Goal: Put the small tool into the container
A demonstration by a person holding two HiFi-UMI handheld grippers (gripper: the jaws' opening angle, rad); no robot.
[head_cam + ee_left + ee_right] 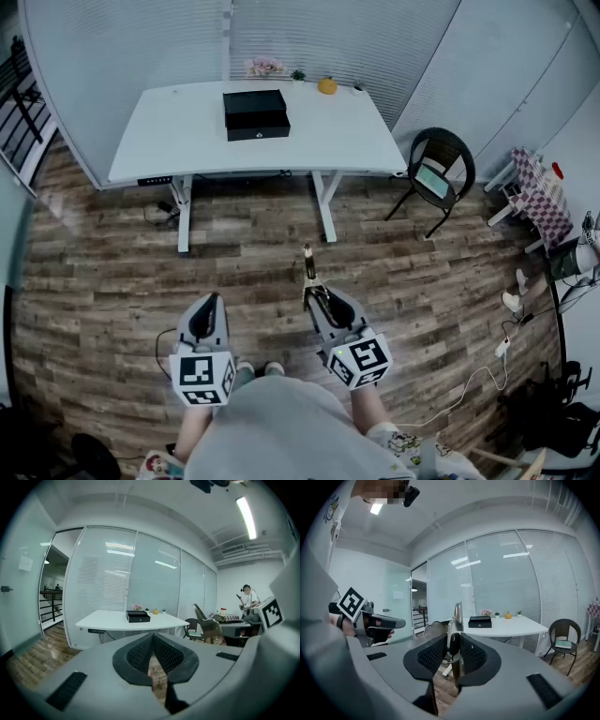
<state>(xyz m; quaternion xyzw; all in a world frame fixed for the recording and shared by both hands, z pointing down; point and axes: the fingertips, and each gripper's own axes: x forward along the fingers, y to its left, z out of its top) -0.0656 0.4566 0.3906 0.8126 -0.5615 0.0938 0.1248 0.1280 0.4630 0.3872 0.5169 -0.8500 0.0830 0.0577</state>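
Note:
My right gripper (317, 294) is shut on a small metal tool (308, 265) whose tip sticks out forward past the jaws; in the right gripper view the tool (456, 620) stands upright between the pads. My left gripper (206, 316) is shut with nothing between its pads (140, 656). Both grippers hang over the wooden floor, well short of the white table (178, 141). The black box-shaped container (255, 113) sits closed on the table's far middle. The same container (480, 621) shows far off in the right gripper view, and the container (138, 616) shows far off in the left gripper view.
An orange fruit (326, 86) and small plants (265, 67) stand at the table's back edge. A black chair (436, 178) is to the table's right. A checkered stool (536, 194) and cables (487, 370) lie at the far right. A person (248, 599) stands in the background.

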